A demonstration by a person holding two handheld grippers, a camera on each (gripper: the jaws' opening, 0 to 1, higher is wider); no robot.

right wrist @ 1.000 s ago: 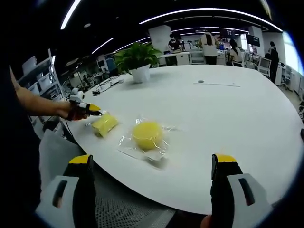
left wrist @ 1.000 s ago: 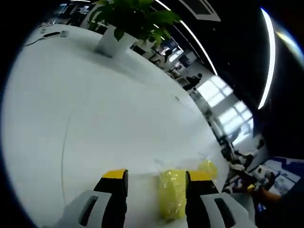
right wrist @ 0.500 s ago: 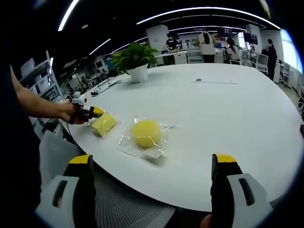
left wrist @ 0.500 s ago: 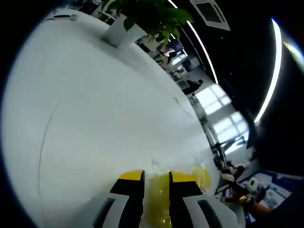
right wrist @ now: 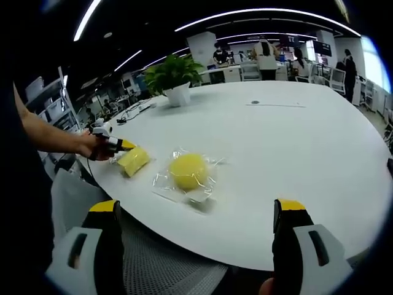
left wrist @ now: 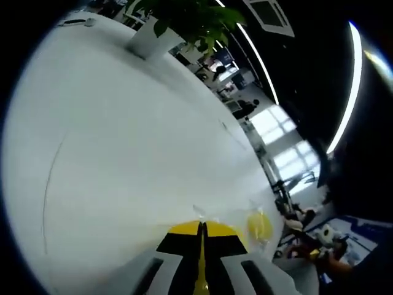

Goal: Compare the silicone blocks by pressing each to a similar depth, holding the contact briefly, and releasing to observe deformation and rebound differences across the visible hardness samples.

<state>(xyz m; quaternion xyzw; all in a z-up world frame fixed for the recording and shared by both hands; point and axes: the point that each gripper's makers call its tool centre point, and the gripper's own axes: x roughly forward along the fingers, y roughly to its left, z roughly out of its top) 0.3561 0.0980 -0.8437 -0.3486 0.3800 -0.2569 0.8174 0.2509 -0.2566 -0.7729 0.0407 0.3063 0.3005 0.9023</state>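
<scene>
In the left gripper view my left gripper (left wrist: 201, 229) is shut on the yellow rectangular silicone block (left wrist: 200, 284), which shows as a thin squeezed sliver between the jaws. The right gripper view shows that block (right wrist: 135, 161) in its clear bag near the table's left edge, with a hand holding the left gripper (right wrist: 116, 145) against its end. A round yellow block (right wrist: 188, 171), also in a clear bag, lies to its right; it also appears in the left gripper view (left wrist: 259, 225). My right gripper (right wrist: 196, 209) stands wide open before the table edge, holding nothing.
The blocks lie on a large round white table (right wrist: 295, 141). A potted plant (right wrist: 174, 78) in a white pot (left wrist: 149, 42) stands at its far side. Chairs, desks and people fill the office behind. A grey mesh chair seat (right wrist: 159, 270) sits below the near edge.
The left gripper's jaws have closed from wide apart to nearly touching, squashing the rectangular block thin. The right gripper has stayed open and still.
</scene>
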